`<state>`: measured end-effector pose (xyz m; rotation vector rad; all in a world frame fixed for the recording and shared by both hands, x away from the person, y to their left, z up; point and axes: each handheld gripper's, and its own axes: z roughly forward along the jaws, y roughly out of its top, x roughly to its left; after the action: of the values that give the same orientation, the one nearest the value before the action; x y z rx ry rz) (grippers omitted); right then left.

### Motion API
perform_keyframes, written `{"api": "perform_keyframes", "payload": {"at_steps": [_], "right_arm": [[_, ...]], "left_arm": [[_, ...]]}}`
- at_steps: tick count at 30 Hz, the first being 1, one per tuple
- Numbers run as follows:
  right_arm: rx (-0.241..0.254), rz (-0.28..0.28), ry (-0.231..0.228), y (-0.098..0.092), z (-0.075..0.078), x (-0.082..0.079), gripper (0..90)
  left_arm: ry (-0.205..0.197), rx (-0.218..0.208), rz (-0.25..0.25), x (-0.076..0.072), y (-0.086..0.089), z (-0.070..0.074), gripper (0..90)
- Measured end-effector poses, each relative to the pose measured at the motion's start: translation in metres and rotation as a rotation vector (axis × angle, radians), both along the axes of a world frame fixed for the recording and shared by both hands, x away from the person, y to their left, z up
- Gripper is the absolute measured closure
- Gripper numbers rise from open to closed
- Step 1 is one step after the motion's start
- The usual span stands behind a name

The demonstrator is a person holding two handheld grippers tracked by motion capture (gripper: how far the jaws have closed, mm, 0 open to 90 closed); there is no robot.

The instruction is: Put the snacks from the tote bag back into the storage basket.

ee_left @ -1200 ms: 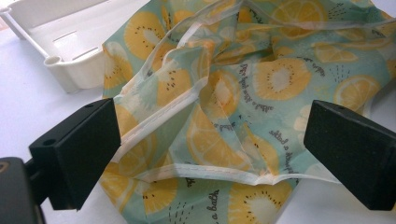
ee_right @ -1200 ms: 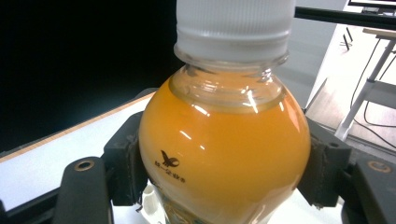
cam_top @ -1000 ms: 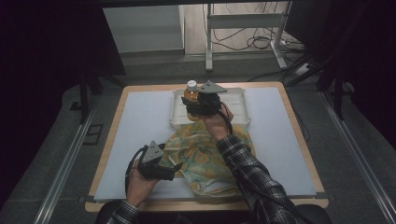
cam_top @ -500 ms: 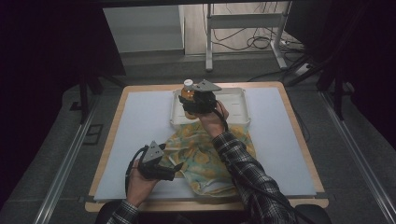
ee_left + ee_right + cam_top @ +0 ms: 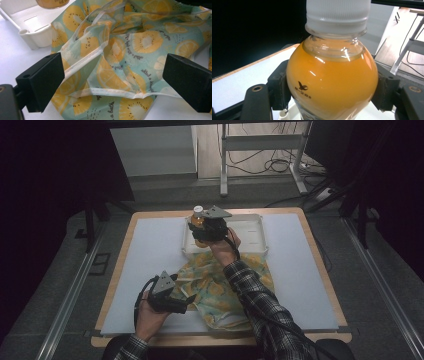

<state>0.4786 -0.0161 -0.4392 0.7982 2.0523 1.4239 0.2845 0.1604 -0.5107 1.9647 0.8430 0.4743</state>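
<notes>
Right gripper (image 5: 200,231), pinching the orange bottle (image 5: 196,220), slid toward the tray's (image 5: 250,227) left end; probably lifting out. Left gripper (image 5: 187,301) spread at bag (image 5: 220,285).

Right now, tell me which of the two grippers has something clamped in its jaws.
The right gripper: its jaws press both sides of the orange drink bottle above the white tray. The left gripper stands open over the lemon-print cloth.

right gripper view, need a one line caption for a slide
Right gripper clamps an upright bottle of orange drink with a white cap.
</notes>
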Motion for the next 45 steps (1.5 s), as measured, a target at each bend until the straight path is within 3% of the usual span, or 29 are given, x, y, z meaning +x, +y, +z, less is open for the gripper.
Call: {"api": "perform_keyframes", "payload": {"at_steps": [27,45], "right_arm": [[-0.015,-0.008,0.01,0.017,-0.013,0.018,30.0],[-0.018,-0.023,0.022,0.03,-0.03,0.032,30.0]], "left_arm": [[0.0,-0.001,-0.006,0.0,0.0,0.0,3.9],[0.001,-0.002,-0.009,0.001,0.0,0.0,3.9]]}}
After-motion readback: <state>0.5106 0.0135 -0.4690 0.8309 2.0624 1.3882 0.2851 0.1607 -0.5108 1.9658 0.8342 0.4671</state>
